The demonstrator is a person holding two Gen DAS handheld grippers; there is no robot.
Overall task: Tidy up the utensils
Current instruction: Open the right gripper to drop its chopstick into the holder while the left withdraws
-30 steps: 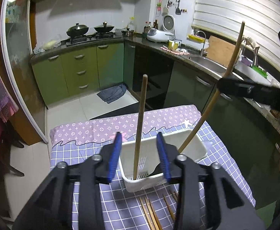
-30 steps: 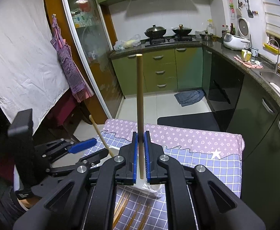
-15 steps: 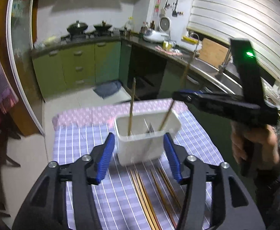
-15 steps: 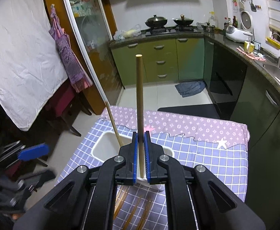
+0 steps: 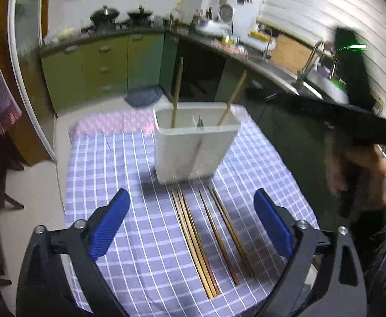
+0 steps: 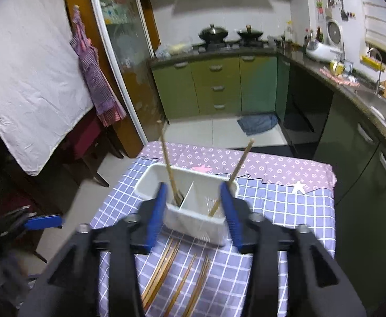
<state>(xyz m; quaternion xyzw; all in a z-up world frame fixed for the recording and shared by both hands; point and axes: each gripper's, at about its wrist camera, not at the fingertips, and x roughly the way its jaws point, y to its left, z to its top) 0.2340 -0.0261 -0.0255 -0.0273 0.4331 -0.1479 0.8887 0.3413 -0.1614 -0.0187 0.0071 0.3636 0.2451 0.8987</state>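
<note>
Chopsticks (image 5: 200, 240) lie in loose pairs on the checked tablecloth (image 5: 119, 174), just in front of the white utensil holder (image 5: 193, 153), with their length pointing toward it; I think they are laid this way so that a gripper can take them from the near end. The holder stands upright near the middle of the table and has a divider inside. In the left compartment one long wooden utensil (image 6: 167, 169) stands almost straight, and in the right compartment a second wooden utensil (image 6: 235, 177) leans outward against the rim. The left gripper (image 5: 190, 227) hovers above the chopsticks, its jaws opening wide with nothing between them, probably to prepare for taking the next pair. The right gripper (image 6: 195, 214) is close to the front wall of the holder; its jaws are opening too, and the pads stand on both sides of the holder without pressing it, so it holds nothing. In my judgement the two long utensils are placed and the chopsticks remain.
</note>
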